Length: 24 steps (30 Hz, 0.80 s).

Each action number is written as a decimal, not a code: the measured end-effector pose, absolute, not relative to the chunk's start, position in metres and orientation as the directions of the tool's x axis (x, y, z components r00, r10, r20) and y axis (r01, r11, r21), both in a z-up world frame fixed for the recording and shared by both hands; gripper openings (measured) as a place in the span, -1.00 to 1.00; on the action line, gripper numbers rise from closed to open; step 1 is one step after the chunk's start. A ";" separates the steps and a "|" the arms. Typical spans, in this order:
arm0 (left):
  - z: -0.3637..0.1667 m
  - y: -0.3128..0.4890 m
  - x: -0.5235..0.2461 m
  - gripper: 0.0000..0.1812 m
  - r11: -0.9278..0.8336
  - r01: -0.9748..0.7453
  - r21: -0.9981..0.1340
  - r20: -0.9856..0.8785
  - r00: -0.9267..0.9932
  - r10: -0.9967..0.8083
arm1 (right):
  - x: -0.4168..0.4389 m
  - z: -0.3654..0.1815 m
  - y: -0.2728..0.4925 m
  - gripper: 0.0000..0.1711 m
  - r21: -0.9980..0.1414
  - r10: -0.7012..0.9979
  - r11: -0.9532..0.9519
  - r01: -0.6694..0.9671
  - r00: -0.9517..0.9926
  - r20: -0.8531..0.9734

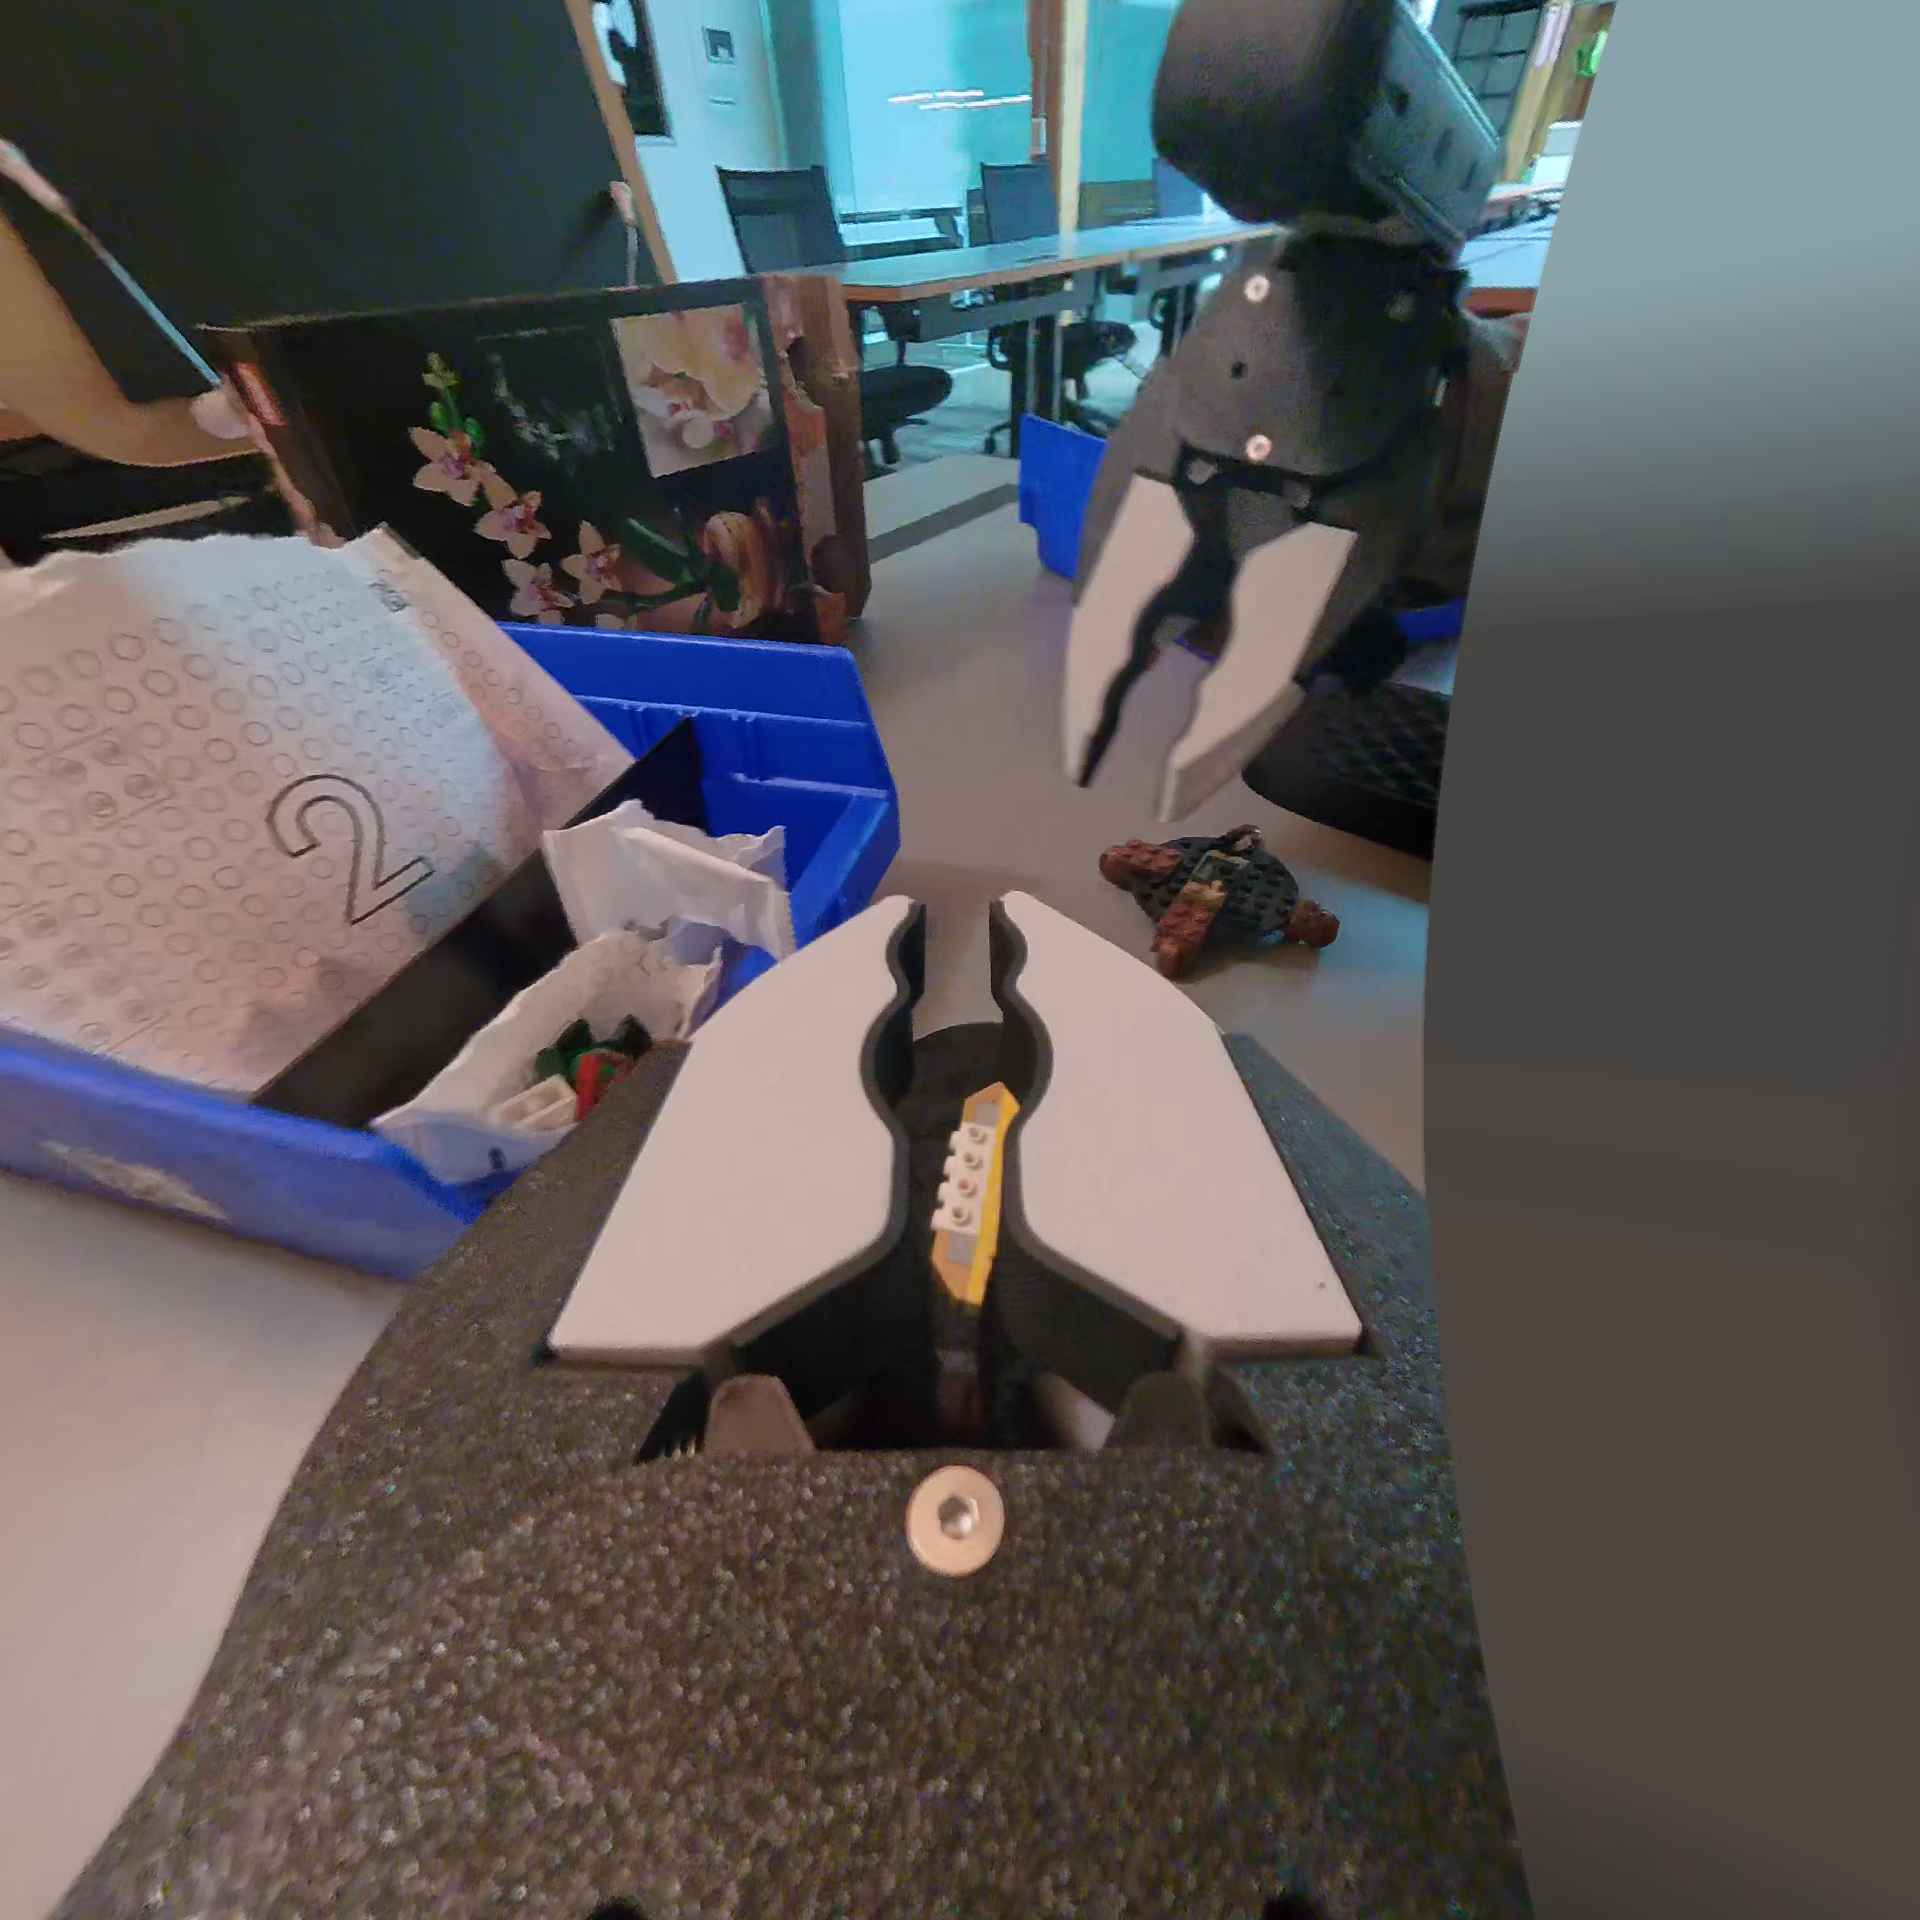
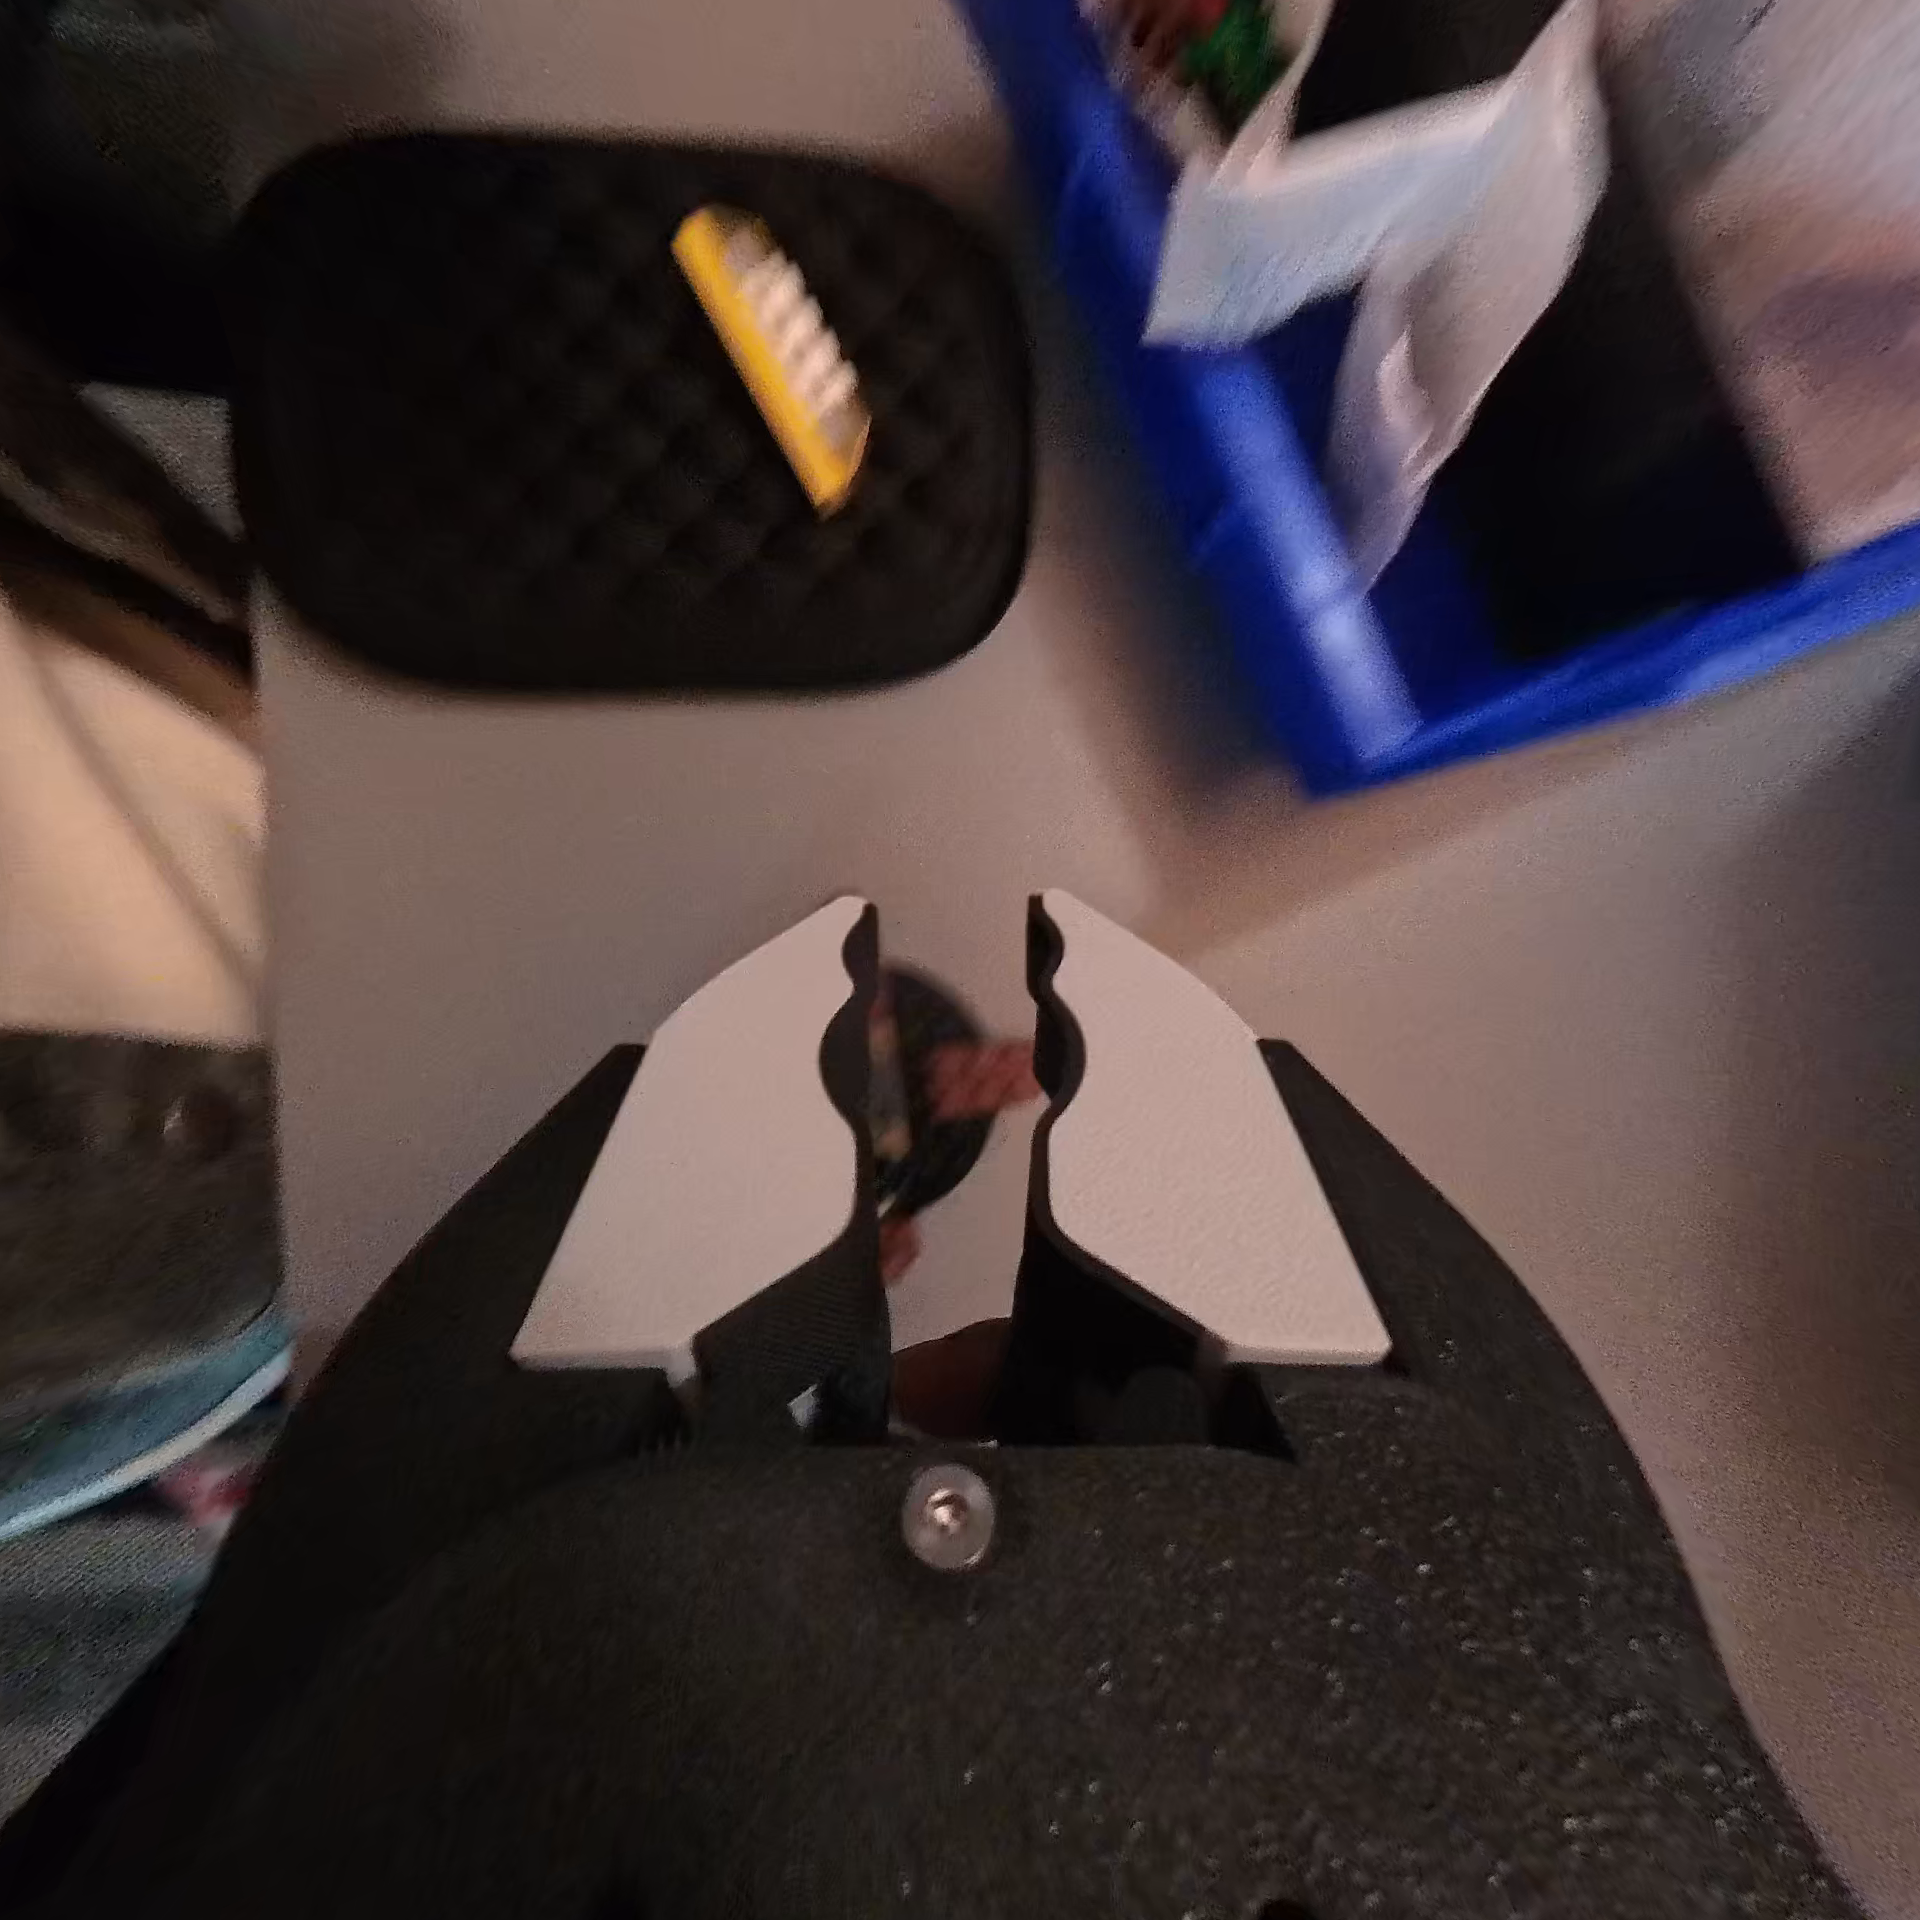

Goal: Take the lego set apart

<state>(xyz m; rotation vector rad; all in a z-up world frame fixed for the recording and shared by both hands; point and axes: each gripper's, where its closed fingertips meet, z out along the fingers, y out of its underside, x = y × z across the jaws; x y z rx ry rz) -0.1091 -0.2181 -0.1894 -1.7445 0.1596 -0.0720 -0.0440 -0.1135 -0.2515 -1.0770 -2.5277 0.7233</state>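
The right hand-held gripper (image 2: 951,914), fingers spread and empty, hangs directly above the brown-and-black lego piece (image 1: 1218,896) on the counter (image 1: 966,727); the left hand-held gripper (image 1: 956,909), slightly parted, is farther away; the yellow piece (image 1: 971,1195) lies beneath it.

Left wrist view: low over table (image 1: 987,665), facing forward toward blue bin (image 1: 831,727). Right wrist view: steeply downward, close, blurred. Shared: yellow piece (image 1: 971,1195) (image 2: 774,358), bin.
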 end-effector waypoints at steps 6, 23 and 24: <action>-0.197 -0.182 -0.050 -0.87 -0.251 -0.089 -0.964 -0.005 0.949 -0.315 | 0.012 -0.281 -0.095 -0.74 -0.545 0.775 0.527 0.652 -0.632 -0.005; -0.287 -0.109 0.004 -0.81 -0.577 -0.263 -0.773 -0.036 0.927 -0.374 | 0.010 -0.294 -0.085 -0.92 -0.631 0.775 0.488 0.604 -0.632 -0.007; -0.288 -0.109 0.003 -0.81 -0.589 -0.258 -0.766 -0.025 0.927 -0.374 | 0.009 -0.293 -0.085 -0.92 -0.638 0.774 0.481 0.602 -0.632 -0.013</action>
